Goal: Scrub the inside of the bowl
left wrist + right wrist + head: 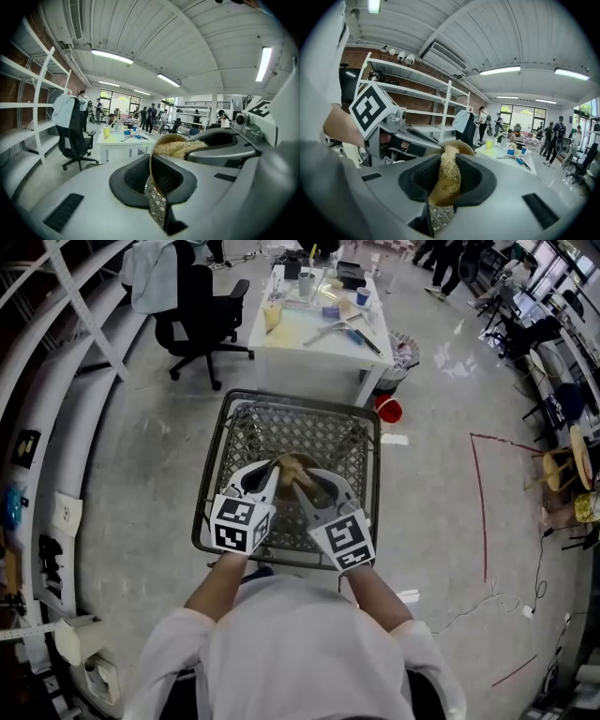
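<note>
A tan bowl is held tipped on its side above a metal mesh table. My left gripper is shut on the bowl's thin rim, which stands edge-on between the pads. My right gripper is shut on a straw-coloured fibre scrubber, whose tip is pressed into the bowl's hollow. From the left gripper view the scrubber's fibres fill the inside of the bowl, with the right gripper's body just behind. The left gripper's marker cube shows in the right gripper view.
A white table with cups and tools stands beyond the mesh table. A black office chair is to its left and a red bucket to its right. White shelving runs along the left. People stand far back.
</note>
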Available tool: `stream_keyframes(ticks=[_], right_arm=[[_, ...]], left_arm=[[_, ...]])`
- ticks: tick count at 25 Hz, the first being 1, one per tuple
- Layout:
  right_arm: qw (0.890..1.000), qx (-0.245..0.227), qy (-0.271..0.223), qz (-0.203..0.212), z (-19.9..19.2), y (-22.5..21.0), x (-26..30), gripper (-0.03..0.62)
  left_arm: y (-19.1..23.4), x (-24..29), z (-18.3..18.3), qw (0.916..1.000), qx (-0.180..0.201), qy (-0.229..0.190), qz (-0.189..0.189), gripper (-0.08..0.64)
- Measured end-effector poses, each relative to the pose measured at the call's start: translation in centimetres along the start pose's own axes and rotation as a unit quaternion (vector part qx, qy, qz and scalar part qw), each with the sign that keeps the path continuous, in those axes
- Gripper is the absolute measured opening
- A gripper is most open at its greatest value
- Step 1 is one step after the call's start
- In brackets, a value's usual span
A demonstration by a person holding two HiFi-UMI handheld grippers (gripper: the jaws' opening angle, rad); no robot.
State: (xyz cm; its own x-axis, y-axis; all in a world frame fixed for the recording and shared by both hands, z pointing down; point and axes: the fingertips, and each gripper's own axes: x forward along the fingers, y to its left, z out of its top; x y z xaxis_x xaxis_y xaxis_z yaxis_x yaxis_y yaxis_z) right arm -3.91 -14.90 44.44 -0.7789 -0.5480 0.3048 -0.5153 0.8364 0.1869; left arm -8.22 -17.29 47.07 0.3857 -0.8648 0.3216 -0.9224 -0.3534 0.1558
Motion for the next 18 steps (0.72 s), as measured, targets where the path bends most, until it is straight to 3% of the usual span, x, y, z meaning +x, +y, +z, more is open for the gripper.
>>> stream_keyframes(ticks=[6,11,18], right_arm=[[0.999,0.013,0.01,-0.048,-1.0,-2.3,-0.9,0.1],[0.999,0.034,0.014,-0.031,-1.9,-0.9,-0.7,0.1],[0.998,0.058,-0.017,-0.019,-1.4,-0.6,0.0,0.1]], left_arm=[[1.2,0.1,0.1,1.0,-0.006,-0.004,0.005,0.043],[3.1,0.6,1.1,0.9997,-0.012,-0.014,0.015,0.043],[5.1,2.3,1.3,0.999,-0.042,-0.013,0.011,0.043]])
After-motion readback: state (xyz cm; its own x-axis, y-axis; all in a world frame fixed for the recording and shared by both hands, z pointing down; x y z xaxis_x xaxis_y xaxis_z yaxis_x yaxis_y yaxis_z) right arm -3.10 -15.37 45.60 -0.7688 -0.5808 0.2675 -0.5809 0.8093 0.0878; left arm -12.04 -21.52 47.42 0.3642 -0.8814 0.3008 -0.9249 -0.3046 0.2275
